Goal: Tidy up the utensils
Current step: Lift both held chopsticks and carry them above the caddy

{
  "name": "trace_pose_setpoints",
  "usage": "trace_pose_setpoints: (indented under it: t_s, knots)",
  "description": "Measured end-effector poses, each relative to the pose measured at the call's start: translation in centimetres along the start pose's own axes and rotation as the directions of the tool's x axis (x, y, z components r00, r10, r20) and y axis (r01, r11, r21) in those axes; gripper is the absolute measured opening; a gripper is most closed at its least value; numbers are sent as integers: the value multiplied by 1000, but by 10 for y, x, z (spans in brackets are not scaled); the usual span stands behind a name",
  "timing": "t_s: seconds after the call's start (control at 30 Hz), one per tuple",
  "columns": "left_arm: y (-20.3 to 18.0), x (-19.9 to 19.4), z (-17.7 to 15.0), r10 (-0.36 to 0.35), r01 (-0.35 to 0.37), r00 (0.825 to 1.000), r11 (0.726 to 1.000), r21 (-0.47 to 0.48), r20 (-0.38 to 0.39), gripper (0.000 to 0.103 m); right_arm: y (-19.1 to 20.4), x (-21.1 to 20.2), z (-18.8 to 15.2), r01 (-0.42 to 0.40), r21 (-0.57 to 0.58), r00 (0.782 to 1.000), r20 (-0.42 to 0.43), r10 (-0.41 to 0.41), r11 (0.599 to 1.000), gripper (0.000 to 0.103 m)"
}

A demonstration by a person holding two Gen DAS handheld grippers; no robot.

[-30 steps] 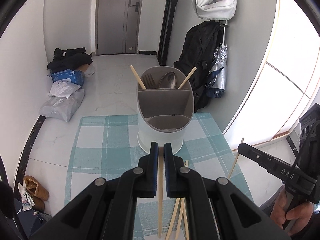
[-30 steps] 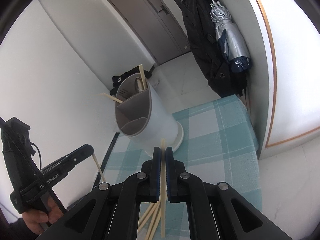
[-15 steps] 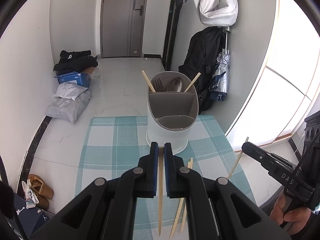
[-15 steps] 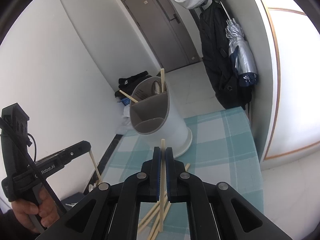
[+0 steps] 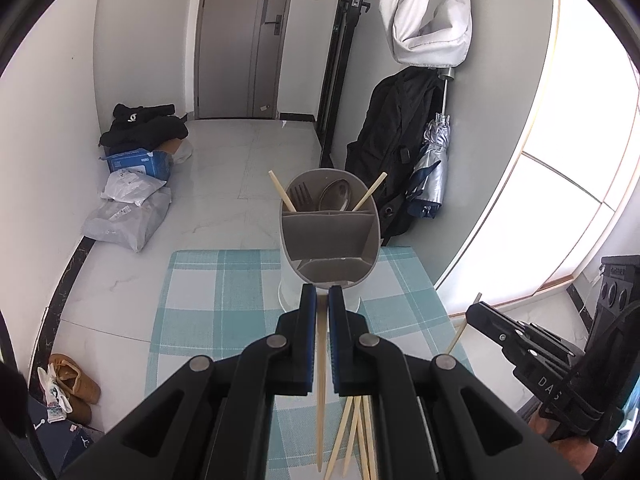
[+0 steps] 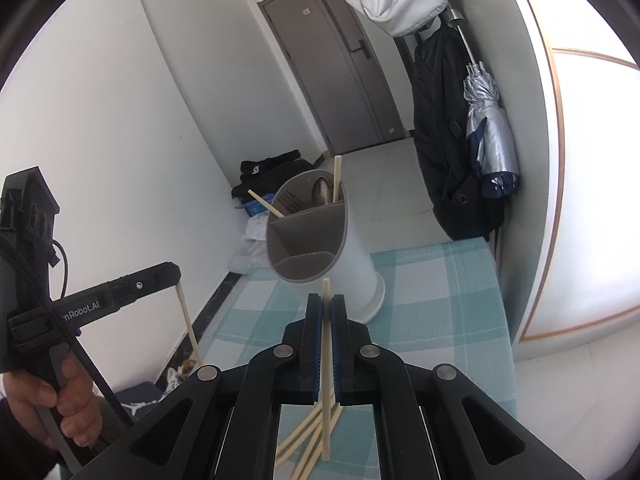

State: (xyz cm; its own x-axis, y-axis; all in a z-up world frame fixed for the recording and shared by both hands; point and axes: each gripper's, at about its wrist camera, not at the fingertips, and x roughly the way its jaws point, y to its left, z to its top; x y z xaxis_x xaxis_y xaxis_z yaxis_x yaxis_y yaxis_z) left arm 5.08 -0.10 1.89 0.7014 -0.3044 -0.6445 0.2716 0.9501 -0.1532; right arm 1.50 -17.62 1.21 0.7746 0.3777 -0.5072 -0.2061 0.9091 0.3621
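Behind each tool (image 5: pixel 318 300) (image 6: pixel 327 307) clamped on one chopstick (image 5: pixel 320 380) (image 6: pixel 327 360), divided holder (image 5: pixel 330 240), loose chopsticks (image 5: pixel 356 436).

surface: checked teal mat (image 5: pixel 208 300) | on it: utensil holder (image 5: pixel 329 248), loose chopsticks (image 5: pixel 352 440)

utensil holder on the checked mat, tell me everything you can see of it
The utensil holder is a tall oval tub, white plastic outside with a grey-brown liner split by dividers into compartments. It stands upright on the teal checked mat, flaring slightly at its base. The rear compartment holds a fork, a spoon and two chopsticks leaning out to opposite sides; the nearer compartments look empty as far as visible. Neither gripper touches it.
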Motion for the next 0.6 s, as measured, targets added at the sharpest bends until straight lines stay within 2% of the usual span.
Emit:
trace_pose_setpoints:
  t_s: [0.37,0.6]
  knots:
    - [-5,-6,27,-33,32,999,998,49,18,3,3,-10,27,3,-6,999,52,-2,1000,4]
    - [-4,-6,46,-55,53,998,997,55,34,3,12,-9,59,-12,-20,997,72,14,1000,4]
